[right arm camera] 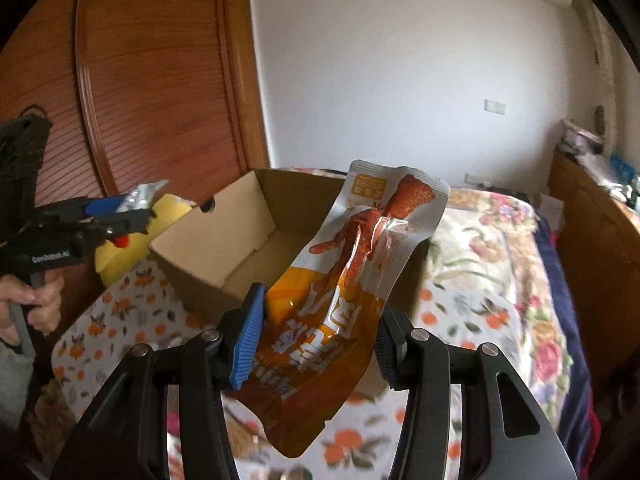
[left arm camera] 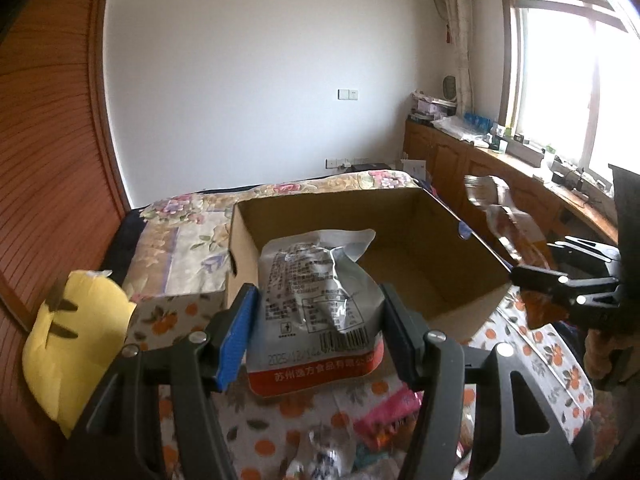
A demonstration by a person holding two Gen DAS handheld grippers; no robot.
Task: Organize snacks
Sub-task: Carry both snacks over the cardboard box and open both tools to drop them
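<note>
Snack packets (left arm camera: 316, 304) (right arm camera: 344, 280) gripped – probably above cardboard box (left arm camera: 404, 216)

Both wrist cameras look forward and downward, close over the shared cardboard box (left arm camera: 400, 248) (right arm camera: 224, 248).

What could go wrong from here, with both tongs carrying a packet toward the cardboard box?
1. The left tongs pinch the silver packet only near its lower end; it is crumpled and could slip before reaching the cardboard box.
2. The orange packet hangs loosely in the right tongs and might catch the box's rim.
3. Both tongs are near the same box and could bump each other.
</note>
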